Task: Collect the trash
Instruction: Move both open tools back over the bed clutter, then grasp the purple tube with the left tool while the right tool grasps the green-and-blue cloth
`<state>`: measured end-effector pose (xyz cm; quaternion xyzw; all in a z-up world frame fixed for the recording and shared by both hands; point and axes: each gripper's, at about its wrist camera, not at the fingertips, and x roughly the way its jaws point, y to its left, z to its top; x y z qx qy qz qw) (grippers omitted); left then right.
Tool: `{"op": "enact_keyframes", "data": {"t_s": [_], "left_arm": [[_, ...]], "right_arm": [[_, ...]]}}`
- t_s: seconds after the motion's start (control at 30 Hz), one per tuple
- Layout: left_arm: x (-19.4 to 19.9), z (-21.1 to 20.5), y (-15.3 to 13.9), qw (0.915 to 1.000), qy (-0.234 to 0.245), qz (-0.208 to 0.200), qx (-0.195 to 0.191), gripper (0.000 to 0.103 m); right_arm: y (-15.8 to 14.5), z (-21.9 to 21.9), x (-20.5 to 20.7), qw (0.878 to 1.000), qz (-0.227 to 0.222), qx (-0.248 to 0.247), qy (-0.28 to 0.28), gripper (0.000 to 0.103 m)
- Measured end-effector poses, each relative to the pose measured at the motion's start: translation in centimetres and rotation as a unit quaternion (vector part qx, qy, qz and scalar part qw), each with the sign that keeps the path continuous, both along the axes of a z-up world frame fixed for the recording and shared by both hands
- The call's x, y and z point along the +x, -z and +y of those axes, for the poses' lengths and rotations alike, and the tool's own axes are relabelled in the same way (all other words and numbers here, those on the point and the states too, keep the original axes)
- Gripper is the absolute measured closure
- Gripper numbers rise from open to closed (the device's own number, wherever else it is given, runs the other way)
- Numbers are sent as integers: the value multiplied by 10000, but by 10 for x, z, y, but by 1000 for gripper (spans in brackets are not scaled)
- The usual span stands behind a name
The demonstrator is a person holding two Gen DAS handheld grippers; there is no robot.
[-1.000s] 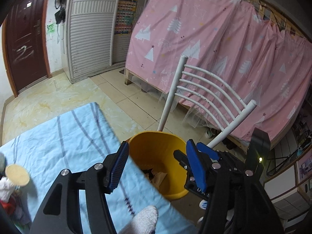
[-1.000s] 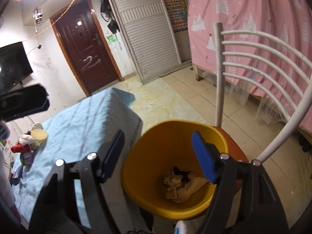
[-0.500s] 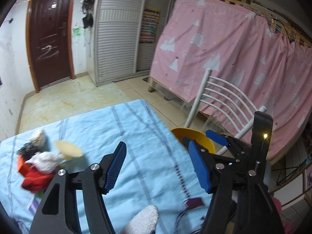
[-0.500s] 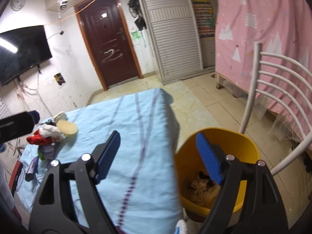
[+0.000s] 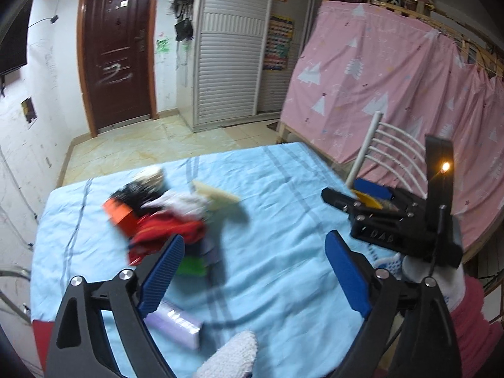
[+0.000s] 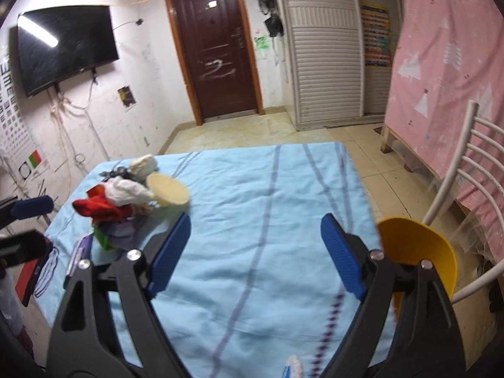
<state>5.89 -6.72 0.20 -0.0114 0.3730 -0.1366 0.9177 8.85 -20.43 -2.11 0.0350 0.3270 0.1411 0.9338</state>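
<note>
A heap of trash lies on the light-blue tablecloth: red and orange wrappers, crumpled white paper, a beige round lid, a green scrap and a purple packet. My left gripper hovers just right of the heap, its jaws opening with nothing between them. Over the middle of the table, my right gripper has its jaws opening too, also empty. The yellow bin stands off the table's right edge. The trash heap is at the left in the right wrist view.
A white slatted chair stands behind the bin, beside a pink curtain. A dark door and a wall TV are at the far side. The left gripper shows at the right wrist view's left edge.
Both grippers swung left, away from the yellow bin and over the table towards the trash heap. Their jaws stand wider than before.
</note>
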Motion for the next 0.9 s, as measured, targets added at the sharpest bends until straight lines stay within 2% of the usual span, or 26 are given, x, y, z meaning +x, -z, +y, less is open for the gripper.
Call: {"op": "enact_keyframes", "data": {"t_s": [0.33,0.6,0.8,0.9], "left_arm": [[-9,57,42,9974,-526,435,247,16],[0,68,69,9945,-553,848,282,16],[7,67,83,9922,-654,993,368,16],[8,68,87,9915,-706,1026,380,33]], "right_arm": [[4,53,2,9987,145,-246,-412,20],[12,83,3,9969,302,-356,-635,20],[16,108,3,9935,494,-227,-996,17],[17,123,2,9914,541,-241,-1168,15]]}}
